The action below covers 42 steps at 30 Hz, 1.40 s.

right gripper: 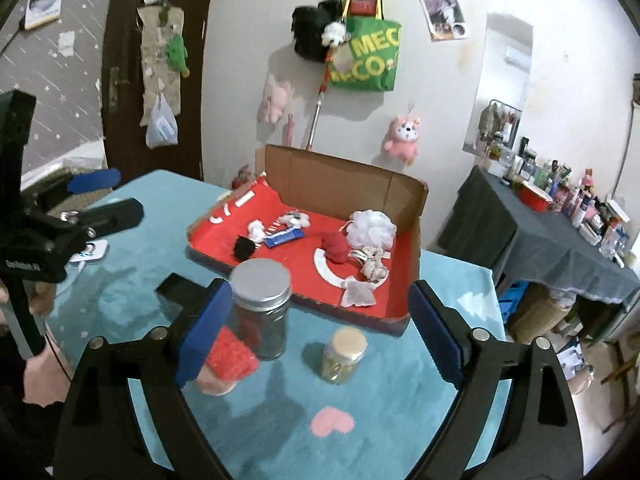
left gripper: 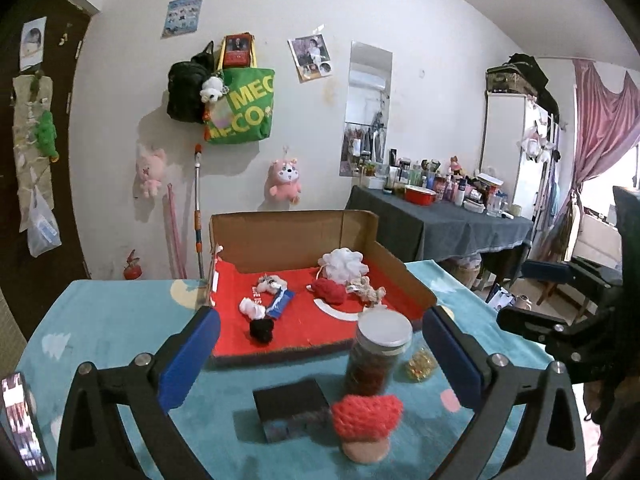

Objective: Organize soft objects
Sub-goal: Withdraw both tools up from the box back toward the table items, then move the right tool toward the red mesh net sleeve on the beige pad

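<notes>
A cardboard box (left gripper: 292, 236) (right gripper: 344, 184) with a red floor lies on the teal table. In it are a white bath pouf (left gripper: 344, 266) (right gripper: 371, 228), a red knitted ball (left gripper: 330, 290) (right gripper: 335, 246), a black pompom (left gripper: 262, 330) (right gripper: 243, 248), a rope toy (left gripper: 368, 290) and several small white pieces. A crocheted red-capped mushroom (left gripper: 366, 420) (right gripper: 230, 358) stands on the table in front of the box. My left gripper (left gripper: 322, 356) is open above the mushroom, holding nothing. My right gripper (right gripper: 320, 332) is open too, with the mushroom beside its left finger.
A tall jar with a silver lid (left gripper: 378, 352) (right gripper: 262, 308), a small jar of yellow bits (left gripper: 420, 364) (right gripper: 344, 354) and a black box (left gripper: 292, 404) stand between the grippers and the cardboard box. A phone (left gripper: 20, 420) lies at the left edge. A cluttered dresser (left gripper: 440, 216) stands behind on the right.
</notes>
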Available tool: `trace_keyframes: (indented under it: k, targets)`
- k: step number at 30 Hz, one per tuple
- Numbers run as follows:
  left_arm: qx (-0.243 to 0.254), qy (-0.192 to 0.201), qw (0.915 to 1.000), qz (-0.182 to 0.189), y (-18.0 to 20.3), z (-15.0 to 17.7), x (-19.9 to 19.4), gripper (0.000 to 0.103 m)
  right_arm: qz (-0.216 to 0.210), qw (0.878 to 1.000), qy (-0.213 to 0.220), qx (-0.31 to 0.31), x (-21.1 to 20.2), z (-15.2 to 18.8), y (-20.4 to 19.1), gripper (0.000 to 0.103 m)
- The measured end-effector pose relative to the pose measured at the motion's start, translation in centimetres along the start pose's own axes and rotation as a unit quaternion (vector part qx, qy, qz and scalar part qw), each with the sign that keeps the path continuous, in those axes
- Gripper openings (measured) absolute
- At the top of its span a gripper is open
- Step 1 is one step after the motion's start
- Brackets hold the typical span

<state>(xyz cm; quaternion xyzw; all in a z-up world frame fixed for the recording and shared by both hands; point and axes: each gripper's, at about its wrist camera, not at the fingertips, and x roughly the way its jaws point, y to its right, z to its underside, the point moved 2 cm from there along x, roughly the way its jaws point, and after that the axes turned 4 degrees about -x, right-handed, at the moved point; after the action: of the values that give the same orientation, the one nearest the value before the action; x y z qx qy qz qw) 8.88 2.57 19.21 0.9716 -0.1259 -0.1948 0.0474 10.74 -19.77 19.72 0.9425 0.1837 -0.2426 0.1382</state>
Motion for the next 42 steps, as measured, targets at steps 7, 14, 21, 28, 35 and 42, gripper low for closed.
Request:
trace_keyframes:
  k: [7, 14, 21, 28, 35, 42]
  targets:
    - [-0.001, 0.011, 0.9999, -0.004, 1.6, 3.2, -2.2, 0.103, 0.036, 0.999, 0.029, 0.023, -3.0, 3.4, -1.2, 0.094]
    - [-0.004, 0.007, 0.9999, -0.01, 2.5, 5.9, -2.7, 0.103, 0.056, 0.996, 0.039, 0.049, -3.6, 6.4, -1.9, 0.094]
    - [-0.01, -0.019, 0.9996, -0.02, 2.5, 8.9, -1.4, 0.103, 0.067, 0.994, 0.042, 0.077, -3.1, 9.3, -2.2, 0.094]
    - [-0.017, -0.041, 0.9984, -0.036, 2.4, 11.4, -0.1, 0.103, 0.082, 0.992, 0.029, 0.093, -1.6, 11.7, -2.3, 0.094]
    - [-0.021, -0.058, 0.997, -0.047, 2.4, 13.3, 1.1, 0.103, 0.084, 0.99, 0.006, 0.109, 0.0, 13.9, -2.5, 0.094]
    - [-0.032, -0.079, 0.9943, -0.065, 1.8, 15.1, 2.4, 0.103, 0.091, 0.989, -0.007, 0.115, 0.9, 15.3, -2.7, 0.094]
